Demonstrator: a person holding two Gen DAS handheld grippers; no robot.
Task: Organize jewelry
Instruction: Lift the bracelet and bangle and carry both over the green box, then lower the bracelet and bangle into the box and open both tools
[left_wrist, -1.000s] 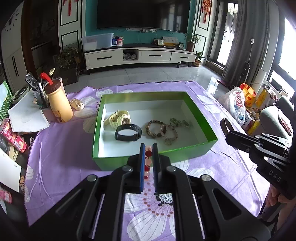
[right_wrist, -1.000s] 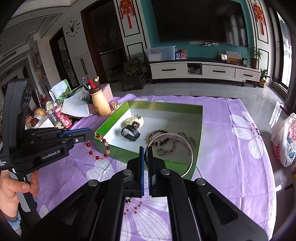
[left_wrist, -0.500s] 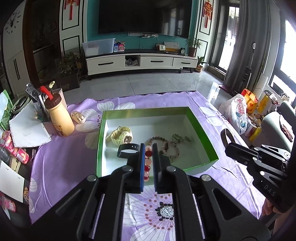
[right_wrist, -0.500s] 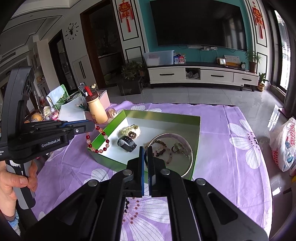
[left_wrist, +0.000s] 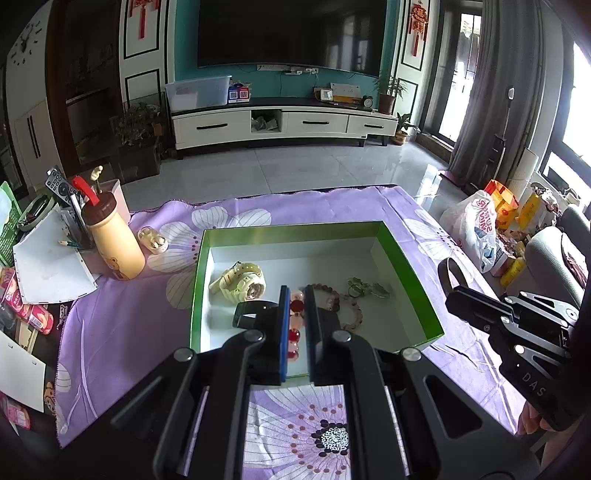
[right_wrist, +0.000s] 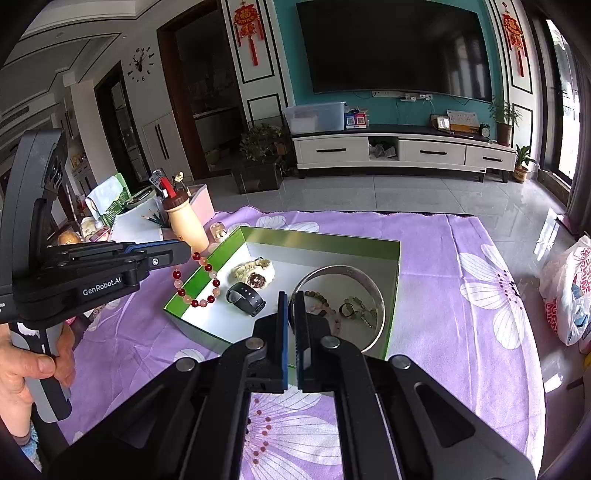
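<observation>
My left gripper (left_wrist: 296, 295) is shut on a red and pink bead bracelet (left_wrist: 295, 321), which hangs over the near left side of the open green box (left_wrist: 295, 229). In the right wrist view that bracelet (right_wrist: 195, 280) dangles from the left gripper (right_wrist: 184, 254) above the box wall (right_wrist: 321, 240). My right gripper (right_wrist: 291, 299) is shut on a silver bangle (right_wrist: 369, 291), held over the box's right half. Inside lie a cream watch (left_wrist: 240, 284), a black band (left_wrist: 251, 308), a brown bead bracelet (left_wrist: 332, 295) and a small green piece (left_wrist: 365, 288).
The box stands on a purple flowered cloth (left_wrist: 129, 332). A tan bottle with a red straw (left_wrist: 114, 243), an earbud case (left_wrist: 153, 242) and papers (left_wrist: 48, 266) crowd the left. A plastic bag (left_wrist: 472, 229) and packets lie on the floor at the right.
Both grippers have moved forward over the box with their pieces still held. The bead bracelet now hangs over the box's wall, and the bangle over its inside.
</observation>
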